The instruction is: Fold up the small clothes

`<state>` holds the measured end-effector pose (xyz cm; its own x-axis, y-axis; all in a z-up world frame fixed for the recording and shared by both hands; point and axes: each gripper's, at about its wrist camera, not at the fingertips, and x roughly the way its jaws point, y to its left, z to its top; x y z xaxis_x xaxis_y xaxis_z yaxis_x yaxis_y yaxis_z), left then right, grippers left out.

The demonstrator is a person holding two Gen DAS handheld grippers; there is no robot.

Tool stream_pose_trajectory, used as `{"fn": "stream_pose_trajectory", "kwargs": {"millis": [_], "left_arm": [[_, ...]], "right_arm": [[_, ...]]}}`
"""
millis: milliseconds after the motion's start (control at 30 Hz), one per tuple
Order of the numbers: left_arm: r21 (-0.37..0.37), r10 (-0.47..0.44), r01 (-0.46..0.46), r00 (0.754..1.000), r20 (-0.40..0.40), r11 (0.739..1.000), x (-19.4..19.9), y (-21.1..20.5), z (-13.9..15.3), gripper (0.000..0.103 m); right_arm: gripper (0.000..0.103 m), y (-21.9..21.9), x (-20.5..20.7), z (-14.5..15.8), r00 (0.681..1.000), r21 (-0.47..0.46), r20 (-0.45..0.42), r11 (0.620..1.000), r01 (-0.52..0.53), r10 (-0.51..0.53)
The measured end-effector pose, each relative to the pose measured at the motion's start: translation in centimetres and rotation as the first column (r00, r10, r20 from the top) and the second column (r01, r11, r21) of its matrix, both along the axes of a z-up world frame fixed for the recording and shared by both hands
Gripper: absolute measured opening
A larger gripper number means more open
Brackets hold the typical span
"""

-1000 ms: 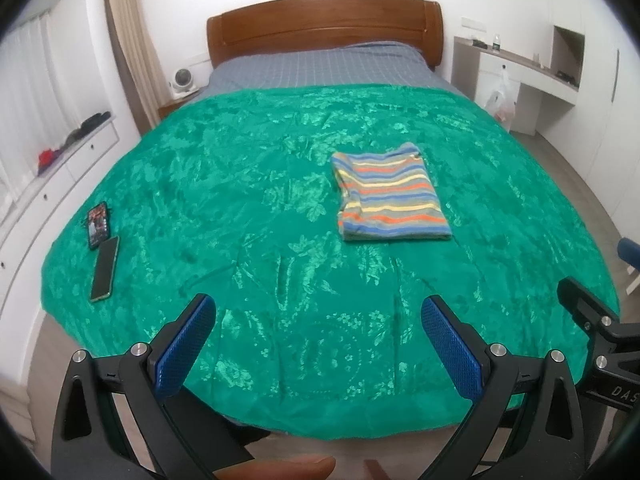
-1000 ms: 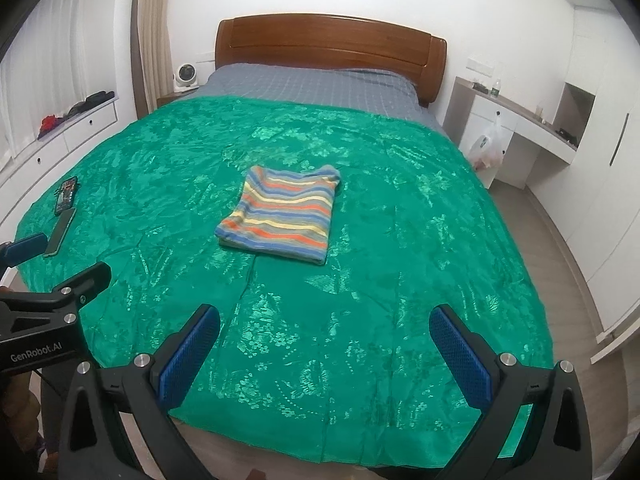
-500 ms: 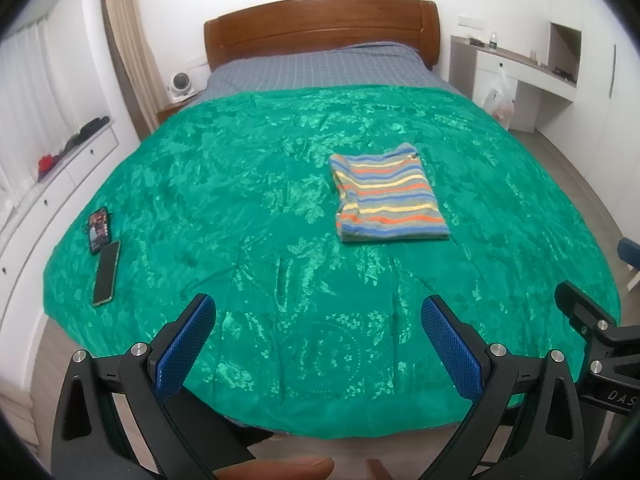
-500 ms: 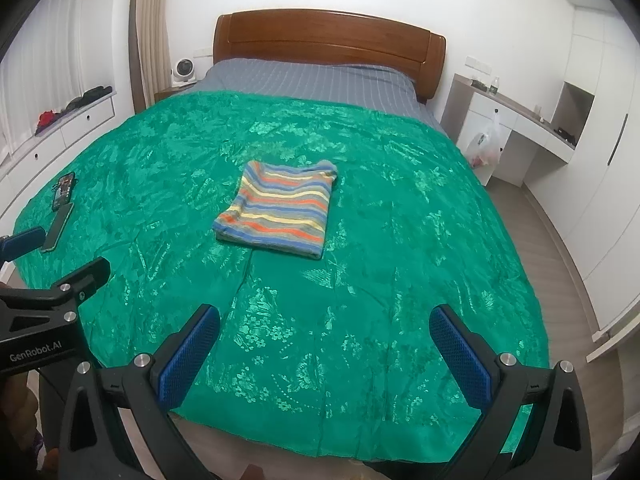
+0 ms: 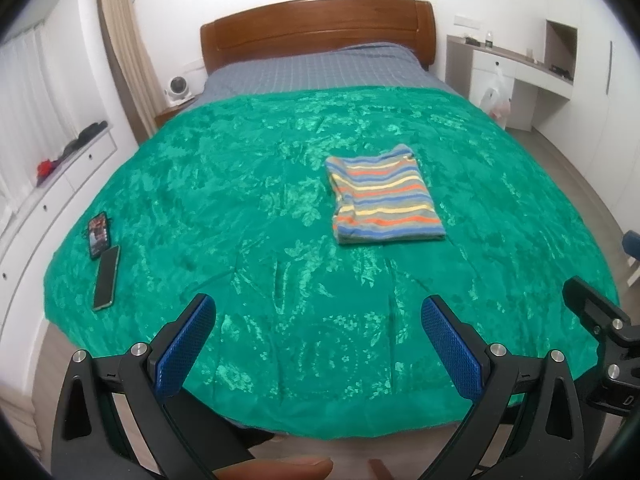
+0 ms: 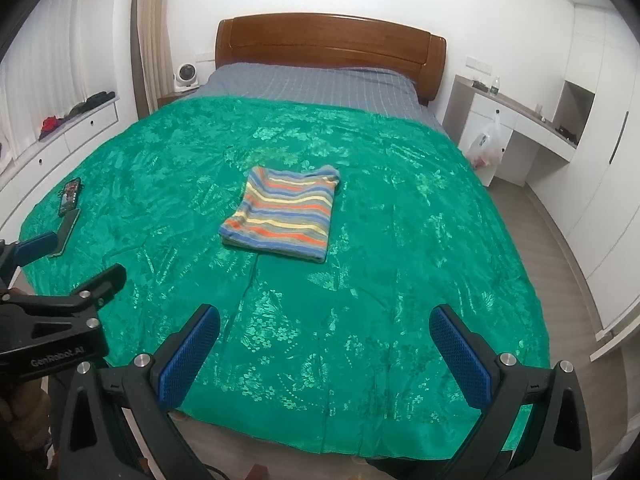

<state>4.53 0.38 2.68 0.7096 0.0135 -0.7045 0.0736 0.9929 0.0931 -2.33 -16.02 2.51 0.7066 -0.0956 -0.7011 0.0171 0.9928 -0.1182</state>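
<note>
- The left tongs stand wide apart, their blue pads holding nothing, poised over the foot edge of the bed.
- The right tongs are likewise spread wide and hold nothing, above the same edge of the green bedspread.
- The folded striped garment lies flat on the green bedspread, a neat rectangle with bands of blue, orange, yellow and grey; it is well apart from both tongs.
- In the left wrist view the garment sits toward 1 o'clock from the tongs; in the right wrist view the garment sits toward 11 o'clock.
- Two phones lie side by side near the bed's left edge, at about 10 o'clock in the left wrist view: one with a lit screen, one dark, nearly touching end to end.
- The wooden headboard stands at 12 o'clock, with grey checked bedding showing beyond the bedspread.
- A small white fan sits at the head of the bed on its left side.
- A white plastic bag hangs at the white tabletop unit at 2 o'clock.
</note>
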Motion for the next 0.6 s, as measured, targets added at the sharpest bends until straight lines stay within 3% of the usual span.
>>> {"fn": "stream_pose_trajectory", "kwargs": {"millis": [600], "left_arm": [[-0.001,-0.003,0.003,1.000,0.021,1.000,0.05,-0.27,-0.06,0.103]], "right_arm": [[0.103,-0.56,0.29,-0.84,1.000,0.010,-0.023,1.000,0.011,-0.010]]}}
